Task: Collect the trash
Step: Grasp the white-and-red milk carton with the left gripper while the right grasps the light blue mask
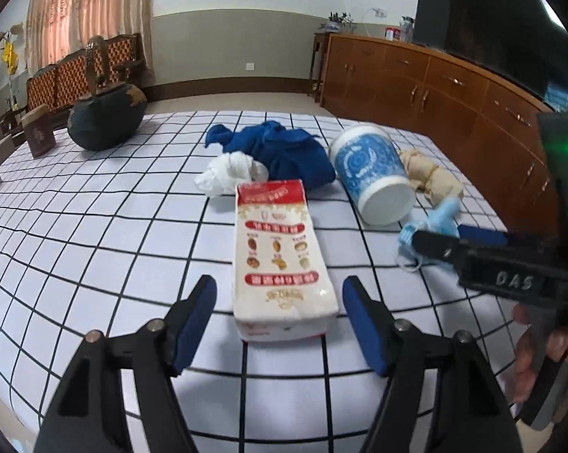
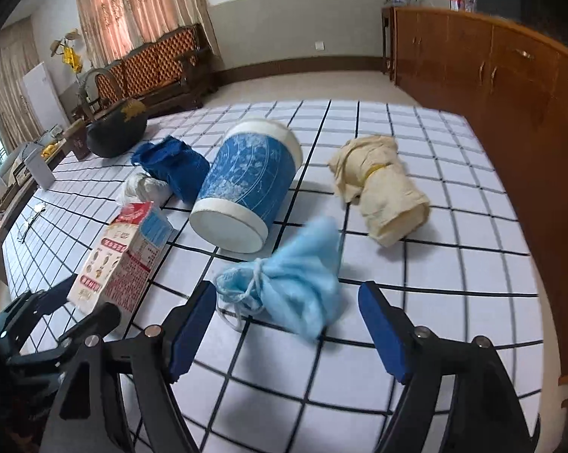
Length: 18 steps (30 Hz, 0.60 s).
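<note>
A red and white carton [image 1: 280, 249] lies flat on the checked tablecloth [image 1: 95, 245]. My left gripper [image 1: 280, 281] is open around its near end, and the blue pads stand clear of its sides. A crumpled light blue face mask [image 2: 299, 287] lies between the fingers of my open right gripper [image 2: 287, 287], touching neither pad. A blue and white paper cup [image 2: 246, 185] lies on its side behind the mask. A white tissue wad [image 1: 227, 171] sits just beyond the carton.
A blue cloth [image 1: 284, 147] and a beige tied bundle [image 2: 382, 188] lie further back. A dark round bag [image 1: 102, 120] stands at the far left corner. A wooden cabinet [image 1: 434, 90] with a dark screen [image 1: 491, 30] runs along the right side.
</note>
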{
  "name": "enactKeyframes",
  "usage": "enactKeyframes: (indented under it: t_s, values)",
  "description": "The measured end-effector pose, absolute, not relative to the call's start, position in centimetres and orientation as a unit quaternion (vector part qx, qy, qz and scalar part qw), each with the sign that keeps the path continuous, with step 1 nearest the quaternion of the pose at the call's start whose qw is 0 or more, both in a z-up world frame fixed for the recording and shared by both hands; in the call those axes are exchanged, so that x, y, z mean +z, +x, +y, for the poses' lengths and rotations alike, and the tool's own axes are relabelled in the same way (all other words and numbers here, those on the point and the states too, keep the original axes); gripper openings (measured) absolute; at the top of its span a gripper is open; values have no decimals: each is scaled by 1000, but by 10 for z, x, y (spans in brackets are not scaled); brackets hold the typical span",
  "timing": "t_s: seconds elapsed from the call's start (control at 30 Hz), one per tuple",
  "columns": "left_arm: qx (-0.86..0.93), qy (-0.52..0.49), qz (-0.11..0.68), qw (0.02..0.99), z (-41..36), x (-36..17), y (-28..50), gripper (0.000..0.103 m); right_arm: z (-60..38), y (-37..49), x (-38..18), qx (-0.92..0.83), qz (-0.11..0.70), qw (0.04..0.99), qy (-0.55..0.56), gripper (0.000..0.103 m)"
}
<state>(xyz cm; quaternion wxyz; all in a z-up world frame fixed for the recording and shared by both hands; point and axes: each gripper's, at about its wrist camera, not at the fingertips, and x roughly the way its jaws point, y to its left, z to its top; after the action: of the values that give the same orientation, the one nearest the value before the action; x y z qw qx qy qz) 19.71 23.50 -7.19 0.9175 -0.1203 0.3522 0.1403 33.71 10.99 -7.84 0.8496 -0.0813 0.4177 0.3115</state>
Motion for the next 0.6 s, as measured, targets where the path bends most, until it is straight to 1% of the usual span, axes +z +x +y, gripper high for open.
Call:
enactKeyframes:
  t_s: [0.07, 0.1, 0.13, 0.17, 0.2, 0.23, 0.33, 0.6]
  values:
    - [136, -125, 350, 918, 238, -71, 201, 71, 114, 340, -81, 318, 423, 845, -79, 77]
    - [136, -125, 351, 918, 239, -71, 203, 71, 116, 341, -82, 320, 425, 843, -79, 69]
    - [136, -126, 352, 917, 240, -72, 205, 71, 116, 342, -83, 321, 428, 841, -79, 63]
    - [134, -130, 354, 916, 242, -73, 207, 70, 116, 343, -84, 325, 431, 838, -75, 60]
    - [129, -135, 357, 915, 243, -75, 208, 67, 116, 343, -84, 331, 430, 837, -72, 52]
    - [126, -139, 360, 914, 243, -77, 209, 57, 116, 342, -83, 334, 429, 836, -74, 40]
    - [119, -137, 353, 918, 242, -77, 206, 56, 113, 335, -83, 346, 426, 832, -77, 20]
    - [104, -128, 337, 927, 231, -67, 195, 53, 85, 316, -73, 343, 400, 848, -61, 19]
